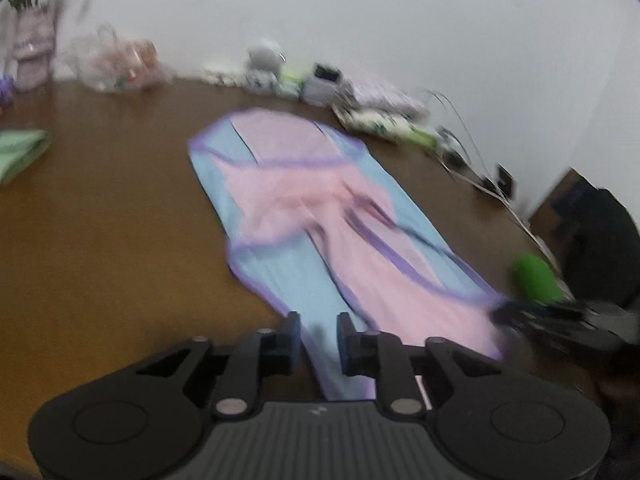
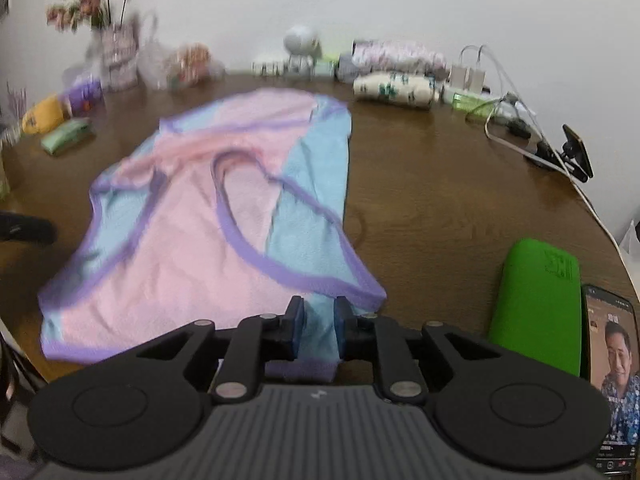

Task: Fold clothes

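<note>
The left gripper [image 1: 318,334] has its jaws parted a little with the blue hem of the garment [image 1: 304,216] between them; whether they pinch the cloth, I cannot tell. The right gripper [image 2: 318,322] clamps a blue fold of the same garment's near edge. The pink-and-blue garment with purple trim lies spread on the brown table [image 2: 440,184]. A green case [image 2: 536,308] and a phone [image 2: 614,376] sit to its right.

Left hand-held gripper [image 1: 318,334]: showing black linkage arms, silver pivot screws, ribbed grey body
Right hand-held gripper [image 2: 319,320]: showing blue finger pads
</note>
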`<state>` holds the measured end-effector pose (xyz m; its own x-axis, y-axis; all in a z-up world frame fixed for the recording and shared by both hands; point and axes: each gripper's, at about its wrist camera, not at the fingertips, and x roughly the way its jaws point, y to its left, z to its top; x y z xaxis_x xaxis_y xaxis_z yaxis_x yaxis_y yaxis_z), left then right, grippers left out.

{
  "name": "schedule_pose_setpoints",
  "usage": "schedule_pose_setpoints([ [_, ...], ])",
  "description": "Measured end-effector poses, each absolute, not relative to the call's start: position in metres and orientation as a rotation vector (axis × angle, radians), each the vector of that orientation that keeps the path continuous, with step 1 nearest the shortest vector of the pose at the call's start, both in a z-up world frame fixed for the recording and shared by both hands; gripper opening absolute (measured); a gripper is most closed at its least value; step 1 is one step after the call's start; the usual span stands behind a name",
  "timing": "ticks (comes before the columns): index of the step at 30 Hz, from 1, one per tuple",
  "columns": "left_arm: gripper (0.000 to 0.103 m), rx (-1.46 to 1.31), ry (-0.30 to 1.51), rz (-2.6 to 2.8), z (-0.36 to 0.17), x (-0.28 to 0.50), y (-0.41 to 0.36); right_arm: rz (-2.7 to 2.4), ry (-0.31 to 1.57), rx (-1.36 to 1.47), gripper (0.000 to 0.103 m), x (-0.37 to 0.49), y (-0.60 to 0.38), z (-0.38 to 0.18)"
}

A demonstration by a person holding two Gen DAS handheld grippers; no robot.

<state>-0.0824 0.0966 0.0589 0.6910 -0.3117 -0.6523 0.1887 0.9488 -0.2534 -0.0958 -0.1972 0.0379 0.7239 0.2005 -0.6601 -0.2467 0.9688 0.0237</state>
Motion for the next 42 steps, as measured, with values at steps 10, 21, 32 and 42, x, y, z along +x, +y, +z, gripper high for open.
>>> schedule_pose_setpoints([
  [10,0.046,-0.060,0.735,-0.114,0.052,0.040,0.101,0.244,0.690,-0.113,0.038,-0.005,-0.149,0.060],
  [21,0.006,0.122,0.760,-0.119,0.023,0.091,0.088,0.166,0.829,0.023,0.031,0.104,-0.140,0.033],
  [32,0.003,0.203,0.753,-0.022,0.019,0.009,0.110,0.378,0.786,-0.092,0.015,0.145,-0.076,0.025],
  [42,0.018,-0.013,0.763,-0.070,0.051,-0.123,0.149,0.693,0.805,-0.153,0.017,0.125,0.001,0.046],
])
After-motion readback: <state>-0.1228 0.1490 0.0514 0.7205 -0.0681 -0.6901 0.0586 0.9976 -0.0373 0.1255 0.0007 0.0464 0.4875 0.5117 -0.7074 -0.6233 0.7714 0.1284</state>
